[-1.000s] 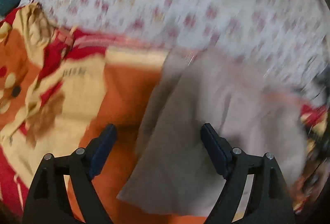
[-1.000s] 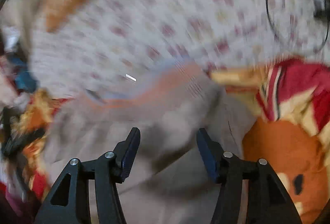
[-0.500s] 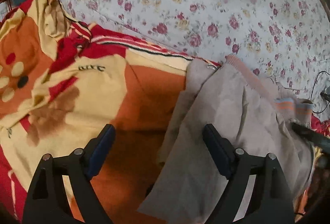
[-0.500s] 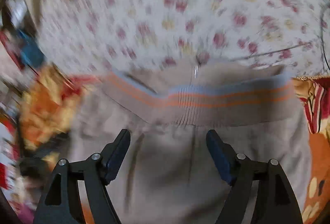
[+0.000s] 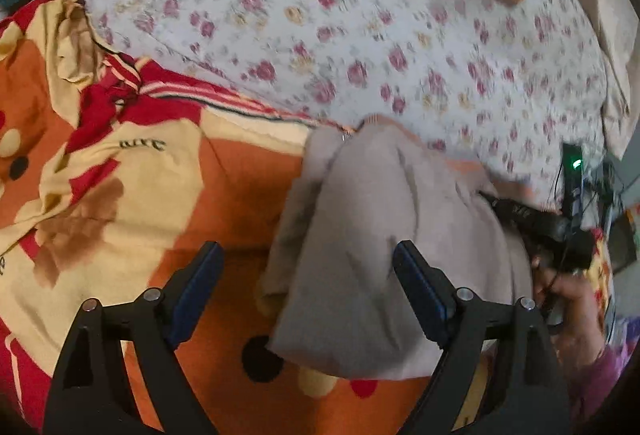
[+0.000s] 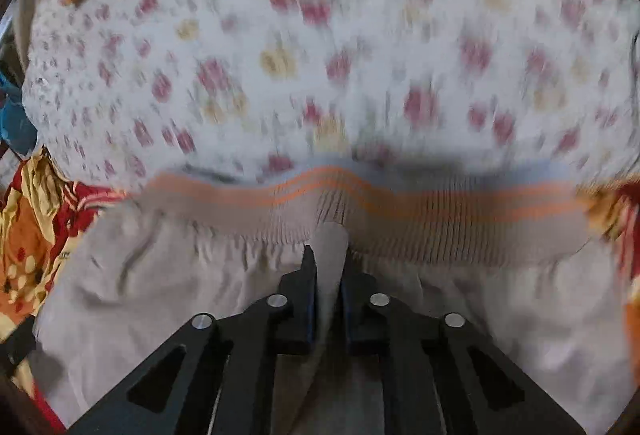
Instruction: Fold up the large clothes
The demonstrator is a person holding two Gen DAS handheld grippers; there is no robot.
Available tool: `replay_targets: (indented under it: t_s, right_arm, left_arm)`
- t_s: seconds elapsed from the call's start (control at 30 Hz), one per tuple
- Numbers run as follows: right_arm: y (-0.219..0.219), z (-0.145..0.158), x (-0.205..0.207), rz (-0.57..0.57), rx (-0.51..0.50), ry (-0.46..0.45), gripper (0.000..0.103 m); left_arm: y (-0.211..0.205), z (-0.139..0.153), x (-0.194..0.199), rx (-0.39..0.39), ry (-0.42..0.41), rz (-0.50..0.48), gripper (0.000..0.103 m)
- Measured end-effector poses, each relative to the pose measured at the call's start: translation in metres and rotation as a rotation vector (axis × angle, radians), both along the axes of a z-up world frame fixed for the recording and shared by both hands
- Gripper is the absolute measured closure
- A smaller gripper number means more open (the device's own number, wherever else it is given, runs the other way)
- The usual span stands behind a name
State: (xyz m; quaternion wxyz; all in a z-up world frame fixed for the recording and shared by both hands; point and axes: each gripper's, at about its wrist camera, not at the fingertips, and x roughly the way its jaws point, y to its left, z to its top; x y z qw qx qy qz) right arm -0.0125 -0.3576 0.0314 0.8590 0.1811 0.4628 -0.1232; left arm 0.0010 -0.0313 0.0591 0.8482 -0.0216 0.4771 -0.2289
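While small dark lettering at centre left on our orange blanket [image 5: 120, 163] stays unreadable, we count one beige garment [image 5: 368, 235]. Our left gripper [image 5: 308, 275] gapes above it; our right gripper [image 6: 327, 275] pinches its fabric below the striped waistband [image 6: 420, 211].

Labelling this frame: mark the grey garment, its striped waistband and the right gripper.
grey garment [image 6: 160, 275], right wrist view, left fabric panel.
striped waistband [image 6: 460, 211], right wrist view, ribbed band.
right gripper [image 6: 328, 275], right wrist view, between fingers pinching fabric.

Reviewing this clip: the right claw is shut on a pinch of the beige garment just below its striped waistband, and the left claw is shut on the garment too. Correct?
Not quite. The left claw is open over the beige garment, per the left wrist view. The right claw is indeed shut on fabric below the striped waistband.
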Motion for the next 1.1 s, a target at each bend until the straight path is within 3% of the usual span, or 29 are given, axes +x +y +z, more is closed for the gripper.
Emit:
replay_targets:
  t_s: [0.13,0.23,0.37,0.5,0.53,0.57,0.6,0.63,0.67,0.77,0.87,1.0,1.1]
  right_arm:
    - [-0.015,0.019,-0.047,0.006,0.151,-0.064,0.046]
    - [-0.031,0.039,-0.103,-0.017,0.163,-0.098,0.034]
    - [-0.056,0.055,-0.184,-0.143,0.066,-0.119,0.021]
    - [-0.077,0.043,-0.233,-0.197,0.054,-0.067,0.021]
    - [-0.077,0.036,-0.238,-0.191,0.073,-0.055,0.023]
    - [-0.079,0.034,-0.242,-0.169,0.093,-0.048,0.037]
    - [-0.073,0.031,-0.244,-0.137,0.109,-0.049,0.052]
    - [-0.066,0.028,-0.241,-0.103,0.105,-0.043,0.085]
    - [-0.056,0.028,-0.239,-0.082,0.038,-0.024,0.093]
    - [-0.045,0.033,-0.241,-0.049,-0.056,-0.033,0.097]
    - [-0.053,0.047,-0.258,-0.094,-0.167,-0.027,0.102]
    - [-0.074,0.027,-0.261,-0.168,-0.203,0.054,0.103]
    - [-0.075,0.019,-0.264,-0.177,-0.119,0.039,0.103]
  left_arm:
    - [-0.005,-0.011,-0.001,0.058,0.014,-0.013,0.015]
    - [-0.004,-0.017,0.0,0.056,0.039,-0.002,0.015]
    - [-0.005,-0.025,-0.002,0.083,0.052,0.012,0.015]
    - [-0.005,-0.034,-0.007,0.116,0.061,0.037,0.015]
    - [-0.004,-0.036,-0.008,0.114,0.064,0.044,0.015]
    - [-0.002,-0.037,-0.008,0.112,0.064,0.05,0.015]
    - [-0.001,-0.039,-0.007,0.113,0.063,0.056,0.015]
    - [0.0,-0.04,-0.007,0.116,0.061,0.063,0.013]
    - [0.002,-0.042,-0.006,0.118,0.058,0.067,0.012]
    - [0.003,-0.041,-0.007,0.128,0.041,0.062,0.012]
    - [0.005,-0.038,-0.006,0.141,0.032,0.068,0.011]
    - [0.011,-0.035,-0.004,0.114,0.06,0.079,0.012]
    - [0.019,-0.025,-0.012,0.08,0.06,0.063,0.012]
